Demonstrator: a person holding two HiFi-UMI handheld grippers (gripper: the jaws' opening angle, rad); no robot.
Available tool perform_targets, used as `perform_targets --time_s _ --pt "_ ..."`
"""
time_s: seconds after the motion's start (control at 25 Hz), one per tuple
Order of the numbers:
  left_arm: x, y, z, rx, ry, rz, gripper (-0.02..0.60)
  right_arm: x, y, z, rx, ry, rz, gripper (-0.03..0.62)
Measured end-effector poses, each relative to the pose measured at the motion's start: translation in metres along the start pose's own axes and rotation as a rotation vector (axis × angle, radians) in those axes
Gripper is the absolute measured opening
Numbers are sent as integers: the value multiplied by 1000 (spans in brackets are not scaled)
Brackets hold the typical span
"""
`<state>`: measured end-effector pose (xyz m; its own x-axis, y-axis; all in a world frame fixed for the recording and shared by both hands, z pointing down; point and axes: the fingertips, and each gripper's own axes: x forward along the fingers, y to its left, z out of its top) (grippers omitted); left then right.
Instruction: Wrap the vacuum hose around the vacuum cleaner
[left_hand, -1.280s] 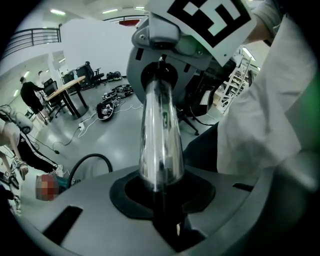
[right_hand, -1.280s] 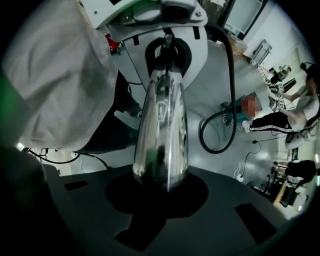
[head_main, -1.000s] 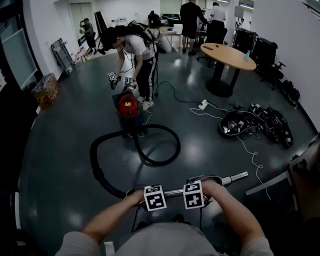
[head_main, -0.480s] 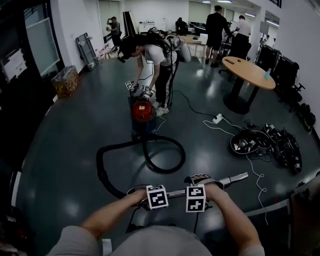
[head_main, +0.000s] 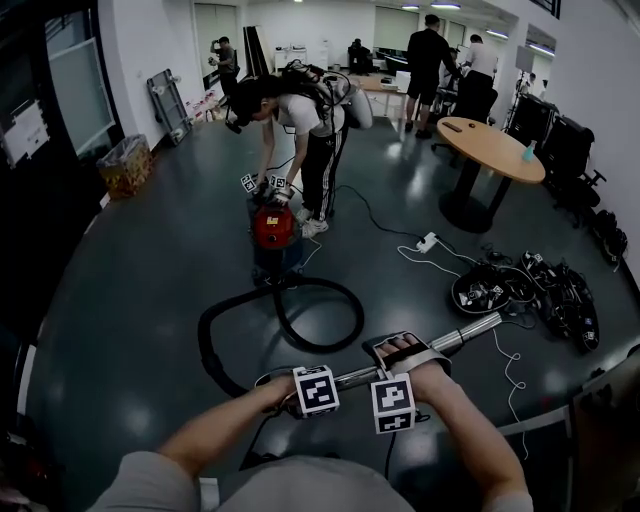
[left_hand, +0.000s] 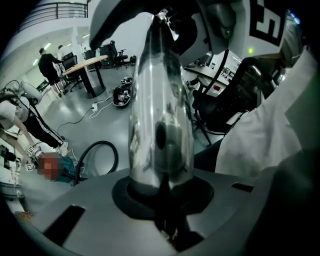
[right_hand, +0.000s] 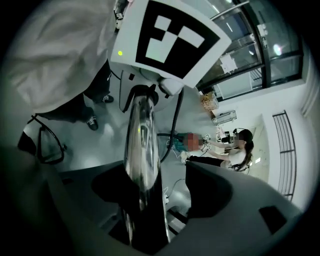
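Note:
A chrome vacuum wand lies across the bottom of the head view. My left gripper is clamped on the wand, its jaws still closing. My right gripper is farther along the wand, and its jaws are opening. There the wand rests against one jaw while the other stands apart from it. The black hose loops over the floor from the wand's left end to the red vacuum cleaner. The hose also shows in the left gripper view.
Another person bends over the vacuum cleaner with two grippers. A round wooden table stands at the right. A power strip with white cables and a pile of dark gear lie on the floor. More people stand at the back.
The wand's right end has swung up and away across the floor in the head view, and my right hand has shifted with it. The head view has tilted slightly.

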<state>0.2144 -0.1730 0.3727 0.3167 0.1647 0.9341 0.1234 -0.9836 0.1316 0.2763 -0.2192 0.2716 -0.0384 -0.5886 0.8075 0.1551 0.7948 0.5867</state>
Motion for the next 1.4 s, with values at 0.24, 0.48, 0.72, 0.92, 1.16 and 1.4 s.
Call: perform_targets --time_s 0.24,0.48,0.72,0.92,1.16,1.4 --pt "2 8 39 -79 -82 -29 72 -27 -18 -38 -53 44 -186 307" --pt "-13 38 44 -259 -177 -90 71 -57 -71 -59 268 -58 -312 307" --pt "-30 77 34 -328 -279 -119 70 -40 -100 -48 795 -248 -296 307" --pt "-49 112 22 -360 -352 -159 71 -25 -138 -28 1356 -606 -258 305" --pt "-70 149 19 -338 -422 -202 71 18 -193 -19 1720 -870 -202 305" --pt "-92 164 10 -287 -473 -238 70 60 -235 11 1871 -967 -137 305"
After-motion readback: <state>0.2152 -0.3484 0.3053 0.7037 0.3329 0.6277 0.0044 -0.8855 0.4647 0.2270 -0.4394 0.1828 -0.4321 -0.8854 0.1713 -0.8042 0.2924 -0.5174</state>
